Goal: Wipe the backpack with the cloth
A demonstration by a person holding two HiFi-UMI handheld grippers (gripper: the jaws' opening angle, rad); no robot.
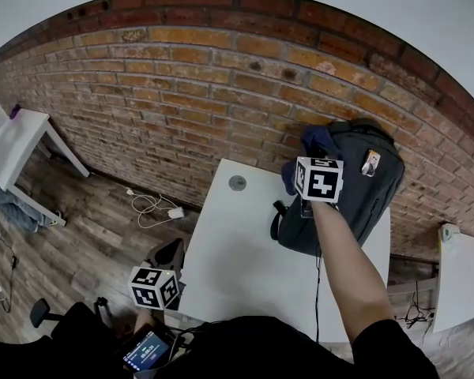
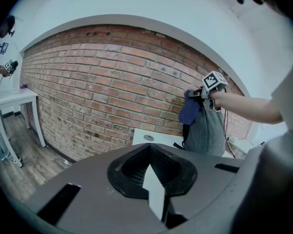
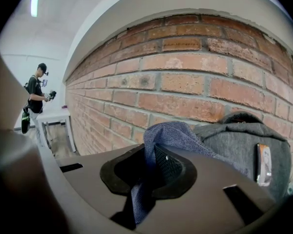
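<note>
Grey woven-fabric backpack [image 1: 369, 189] is standing upright at the far right of a smooth white table [image 1: 237, 251], its rounded top leaning against a rough red brick wall [image 1: 182, 93]. Right gripper [image 3: 149, 179] is clamping a blue, coarse-knit cloth [image 3: 173, 135]; the fabric is bunching between the jaws and draping onto the backpack's upper left shoulder, just ahead of the jaw tips. Left gripper [image 2: 154, 179] is hanging low beside the table's near left edge, jaws together and holding nothing, well apart from the backpack.
</note>
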